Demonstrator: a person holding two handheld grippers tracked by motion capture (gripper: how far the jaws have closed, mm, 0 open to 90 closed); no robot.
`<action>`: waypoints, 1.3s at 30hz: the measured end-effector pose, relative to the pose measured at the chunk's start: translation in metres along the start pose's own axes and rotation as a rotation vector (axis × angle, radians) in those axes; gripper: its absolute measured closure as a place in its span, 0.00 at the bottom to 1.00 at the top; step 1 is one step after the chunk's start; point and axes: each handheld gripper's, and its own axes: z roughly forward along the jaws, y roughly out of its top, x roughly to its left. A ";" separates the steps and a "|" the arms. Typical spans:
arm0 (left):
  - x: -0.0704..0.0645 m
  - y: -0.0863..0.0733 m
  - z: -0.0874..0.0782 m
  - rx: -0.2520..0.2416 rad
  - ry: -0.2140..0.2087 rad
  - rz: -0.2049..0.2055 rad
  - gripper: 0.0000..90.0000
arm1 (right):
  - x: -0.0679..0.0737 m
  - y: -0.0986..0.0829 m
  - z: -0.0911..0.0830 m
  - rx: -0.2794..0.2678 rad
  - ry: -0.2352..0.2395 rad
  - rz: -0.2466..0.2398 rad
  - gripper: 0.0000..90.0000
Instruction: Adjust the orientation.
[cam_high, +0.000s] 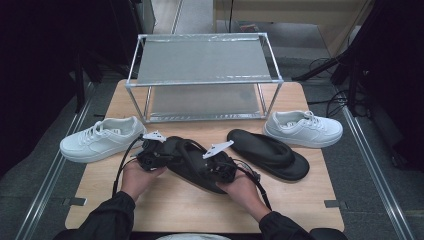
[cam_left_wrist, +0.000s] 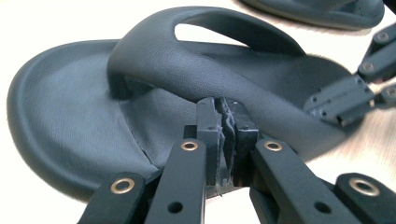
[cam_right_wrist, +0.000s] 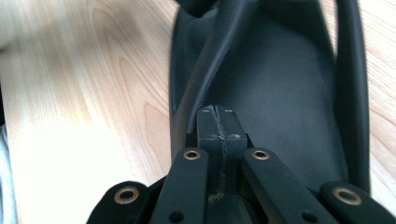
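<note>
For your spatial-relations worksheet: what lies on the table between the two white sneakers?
In the high view, two black flip-flops: one held by both grippers, the other lying nearer the right sneaker.

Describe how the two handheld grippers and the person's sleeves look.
Both the left gripper and the right gripper are black, each topped by a pale grey three-cornered plate and trailing a black cable. Up close, their black jaw links carry brass-coloured rivets. The person's sleeves are black.

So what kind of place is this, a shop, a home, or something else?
Probably a lab or recording workspace, not a home: a light wooden table holding a bare two-tier metal shoe rack, black cables on the grey floor behind it, and dark surroundings on both sides.
</note>
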 end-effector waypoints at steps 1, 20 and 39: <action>0.000 0.001 0.001 -0.001 -0.002 -0.004 0.96 | 0.001 0.000 0.001 -0.002 0.005 -0.001 1.00; 0.011 0.010 0.007 -0.011 0.003 -0.012 0.97 | 0.020 0.016 0.024 -0.033 -0.010 -0.018 1.00; 0.016 0.020 0.020 -0.024 -0.029 -0.015 0.95 | 0.014 0.021 0.032 -0.066 -0.017 0.010 0.99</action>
